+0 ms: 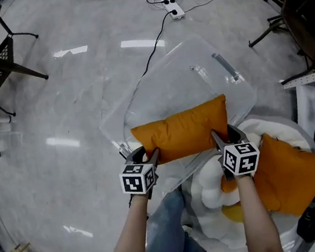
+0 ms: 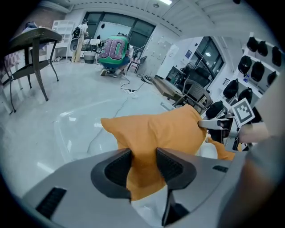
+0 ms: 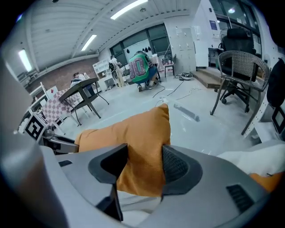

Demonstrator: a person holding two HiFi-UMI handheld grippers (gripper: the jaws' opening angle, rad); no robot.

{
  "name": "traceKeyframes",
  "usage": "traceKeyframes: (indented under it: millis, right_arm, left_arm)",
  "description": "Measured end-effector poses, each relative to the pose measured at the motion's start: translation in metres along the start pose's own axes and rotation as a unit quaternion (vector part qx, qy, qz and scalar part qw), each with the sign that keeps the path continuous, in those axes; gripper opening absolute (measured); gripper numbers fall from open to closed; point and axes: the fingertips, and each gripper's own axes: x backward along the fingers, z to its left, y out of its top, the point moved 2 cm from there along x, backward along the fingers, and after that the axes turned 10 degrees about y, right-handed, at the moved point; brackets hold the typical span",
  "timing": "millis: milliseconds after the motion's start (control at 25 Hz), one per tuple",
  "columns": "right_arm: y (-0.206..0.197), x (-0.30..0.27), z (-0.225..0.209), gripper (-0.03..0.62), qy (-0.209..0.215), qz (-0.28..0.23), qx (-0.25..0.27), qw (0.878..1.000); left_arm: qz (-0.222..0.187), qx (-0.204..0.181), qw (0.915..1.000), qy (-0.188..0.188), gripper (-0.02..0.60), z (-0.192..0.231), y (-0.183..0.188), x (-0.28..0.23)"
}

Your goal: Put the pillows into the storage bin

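Left claw (image 1: pixel 150 154), right claw (image 1: pixel 221 137) each clamped on orange pillow (image 1: pixel 182 128) end, angled downward.

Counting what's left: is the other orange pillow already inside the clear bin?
No, the other orange pillow lies on a white cushion outside the clear bin.

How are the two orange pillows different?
The held pillow is pinched at both ends by the left gripper and right gripper; the other pillow lies untouched on a white cushion. The held pillow is over the clear bin; the other pillow is outside it. Both are orange.
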Motion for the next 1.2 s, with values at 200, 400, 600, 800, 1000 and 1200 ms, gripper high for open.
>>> traceKeyframes:
  millis: [200, 400, 600, 800, 1000, 1200]
  right_arm:
    - [-0.009, -0.026, -0.012, 0.279, -0.028, 0.032, -0.001, 0.999]
    - [-0.007, -0.024, -0.007, 0.338, -0.022, 0.003, -0.039, 0.999]
    - [-0.004, 0.007, 0.001, 0.344, -0.024, -0.013, -0.057, 0.998]
    - [0.001, 0.052, 0.005, 0.343, -0.040, -0.034, -0.070, 0.996]
    - [-0.005, 0.115, -0.011, 0.343, -0.068, -0.068, -0.096, 0.991]
    - [-0.044, 0.181, -0.032, 0.342, -0.103, -0.087, -0.121, 0.983]
  left_arm:
    - [0.050, -0.026, 0.9974, 0.045, 0.225, 0.021, -0.006, -0.024]
    - [0.052, -0.027, 0.9974, 0.042, 0.278, 0.020, 0.000, -0.024]
    - [0.047, -0.040, 0.9977, 0.029, 0.278, 0.007, 0.015, -0.002]
    - [0.039, -0.070, 0.9967, 0.003, 0.278, -0.027, 0.033, 0.028]
    - [0.032, -0.120, 0.9917, -0.036, 0.278, -0.094, 0.045, 0.047]
    - [0.030, -0.169, 0.9823, -0.075, 0.278, -0.167, 0.034, 0.054]
